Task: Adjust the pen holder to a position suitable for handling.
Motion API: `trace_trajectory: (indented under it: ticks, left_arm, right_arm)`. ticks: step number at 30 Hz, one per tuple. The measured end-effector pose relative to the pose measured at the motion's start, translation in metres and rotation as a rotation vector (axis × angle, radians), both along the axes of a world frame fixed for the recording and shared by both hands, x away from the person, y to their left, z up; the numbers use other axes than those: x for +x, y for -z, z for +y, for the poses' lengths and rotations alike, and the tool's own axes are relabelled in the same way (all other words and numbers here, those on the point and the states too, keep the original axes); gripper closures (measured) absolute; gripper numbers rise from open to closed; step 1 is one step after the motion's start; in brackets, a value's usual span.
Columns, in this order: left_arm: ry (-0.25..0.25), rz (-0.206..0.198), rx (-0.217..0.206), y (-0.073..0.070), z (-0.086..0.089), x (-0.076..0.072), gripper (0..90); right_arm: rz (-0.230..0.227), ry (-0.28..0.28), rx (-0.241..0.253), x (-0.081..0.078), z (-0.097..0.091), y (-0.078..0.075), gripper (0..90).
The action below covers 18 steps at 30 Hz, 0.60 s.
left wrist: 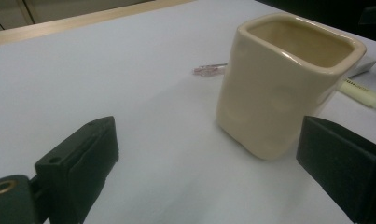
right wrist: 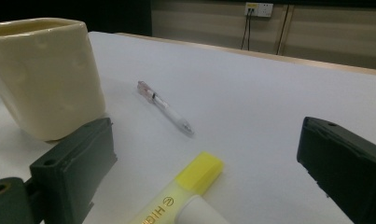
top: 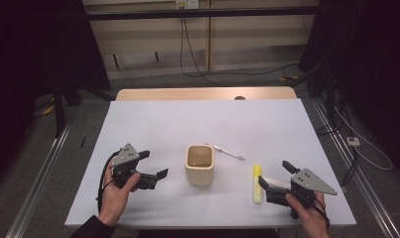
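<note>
Both hand-held grippers, left (top: 155, 164) and right (top: 273, 174), we are holding released: highlighter (top: 257, 184) lying ahead of ours, cup (top: 199, 164) between them.

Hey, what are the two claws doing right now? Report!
Left gripper open, empty, facing cream cup. Right gripper open, beside yellow highlighter. Pen lies behind cup. Nothing in the way.

Highlighter (right wrist: 185, 196) barrel cut off below
</note>
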<state>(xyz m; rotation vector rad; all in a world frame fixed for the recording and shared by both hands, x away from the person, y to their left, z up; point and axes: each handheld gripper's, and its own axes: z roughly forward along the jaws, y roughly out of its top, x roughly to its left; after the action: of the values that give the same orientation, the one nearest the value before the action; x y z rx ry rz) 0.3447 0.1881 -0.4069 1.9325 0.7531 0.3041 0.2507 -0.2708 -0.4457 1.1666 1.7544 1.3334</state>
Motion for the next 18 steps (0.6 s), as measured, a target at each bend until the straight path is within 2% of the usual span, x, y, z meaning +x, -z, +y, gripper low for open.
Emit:
trace_trajectory:
  ticks: [4,7,10,12,16,18]
  left_arm:
    - [-0.017,-0.018,-0.004,0.005,0.004,-0.005,5.6]
    - [-0.01,0.002,-0.02,0.011,0.008,-0.01,5.6]
    - [-0.017,-0.002,-0.009,0.016,0.014,-0.014,5.6]
    - [-0.027,0.001,-0.022,0.016,0.018,-0.017,5.6]
    - [-0.058,-0.031,-0.034,0.015,0.029,-0.025,5.6]
    - [-0.071,-0.042,-0.054,0.014,0.033,-0.027,5.6]
  right_arm:
    - [0.001,0.001,0.002,0.0,0.0,0.0,3.7]
    - [0.006,0.008,0.007,0.002,0.0,0.0,3.7]
    - [0.008,0.007,0.007,0.003,0.001,0.001,3.8]
    - [0.008,0.009,0.001,0.004,0.001,0.001,3.8]
    - [0.008,0.008,-0.001,0.003,0.0,0.001,3.8]
    - [0.004,0.008,0.0,0.001,0.0,0.0,3.8]
